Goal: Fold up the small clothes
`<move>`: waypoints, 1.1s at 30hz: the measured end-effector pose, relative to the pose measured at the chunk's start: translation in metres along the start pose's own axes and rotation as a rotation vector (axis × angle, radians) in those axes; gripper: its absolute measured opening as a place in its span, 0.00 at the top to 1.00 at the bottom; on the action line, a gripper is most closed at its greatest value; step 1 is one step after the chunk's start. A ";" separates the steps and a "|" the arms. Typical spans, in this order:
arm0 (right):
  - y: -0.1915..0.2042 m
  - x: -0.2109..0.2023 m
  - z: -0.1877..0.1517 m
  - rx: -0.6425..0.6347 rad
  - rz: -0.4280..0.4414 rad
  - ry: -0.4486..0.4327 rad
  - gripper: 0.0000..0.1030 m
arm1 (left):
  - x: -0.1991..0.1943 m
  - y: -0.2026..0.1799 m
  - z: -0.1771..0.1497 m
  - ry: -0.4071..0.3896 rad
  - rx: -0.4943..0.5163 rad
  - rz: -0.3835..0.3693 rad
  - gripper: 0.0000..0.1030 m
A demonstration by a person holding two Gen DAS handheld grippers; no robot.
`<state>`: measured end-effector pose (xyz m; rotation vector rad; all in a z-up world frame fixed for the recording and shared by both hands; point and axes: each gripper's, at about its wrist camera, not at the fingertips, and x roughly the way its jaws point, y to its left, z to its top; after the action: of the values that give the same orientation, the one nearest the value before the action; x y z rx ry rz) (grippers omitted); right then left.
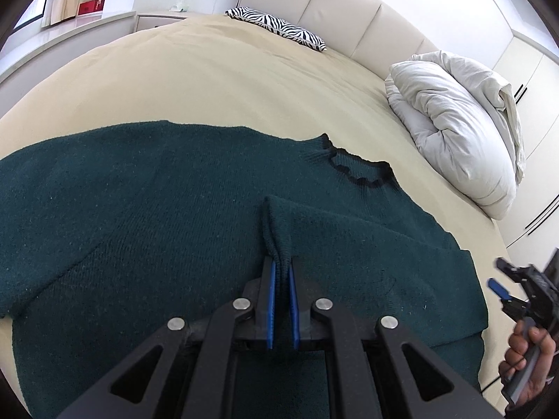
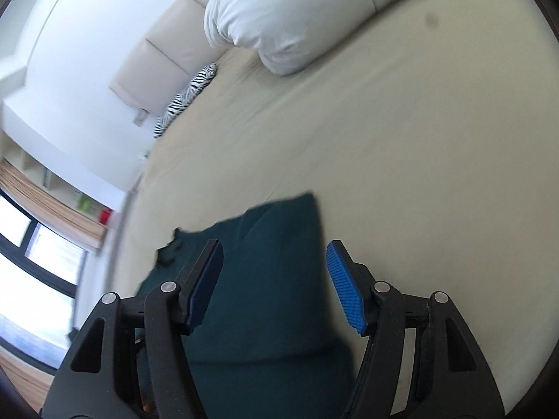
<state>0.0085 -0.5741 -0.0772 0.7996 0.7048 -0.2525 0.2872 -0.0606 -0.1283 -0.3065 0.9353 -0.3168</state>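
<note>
A dark green knit sweater (image 1: 139, 209) with a black scalloped collar (image 1: 360, 171) lies spread on the beige bed (image 1: 209, 80). My left gripper (image 1: 281, 265) is shut on the cuff of a sleeve (image 1: 279, 230), held over the sweater's body. The sleeve is folded across the chest. My right gripper (image 2: 274, 272) is open and empty, hovering over the sweater's edge (image 2: 272, 279). It also shows in the left wrist view (image 1: 503, 279) at the right, held by a hand, beside the sweater.
A white folded duvet (image 1: 461, 139) lies at the right of the bed by the padded headboard (image 1: 335, 10). A zebra-print pillow (image 1: 279, 28) lies at the far end. A window ledge and shelves stand beyond the bed.
</note>
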 end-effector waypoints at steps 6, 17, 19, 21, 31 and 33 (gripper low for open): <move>-0.001 0.073 0.004 -0.115 -0.124 0.176 0.62 | 0.000 0.002 0.005 -0.005 -0.002 -0.012 0.92; -0.011 0.078 0.007 -0.144 -0.192 0.084 0.95 | -0.002 0.006 -0.005 -0.045 -0.019 -0.003 0.92; -0.020 0.082 0.008 -0.129 -0.168 0.066 0.95 | -0.004 0.006 -0.007 -0.048 -0.019 -0.003 0.92; -0.017 0.082 0.008 -0.153 -0.170 0.069 0.94 | -0.005 0.006 -0.008 -0.049 -0.021 -0.006 0.92; -0.008 0.026 -0.029 -0.221 -0.121 0.126 0.54 | -0.009 0.008 -0.010 -0.052 -0.026 -0.003 0.92; 0.001 0.030 -0.047 -0.339 -0.205 0.137 0.62 | -0.012 0.007 -0.011 -0.050 -0.021 0.001 0.92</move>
<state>0.0089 -0.5375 -0.1188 0.4239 0.9323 -0.2557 0.2729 -0.0509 -0.1285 -0.3322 0.8899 -0.2970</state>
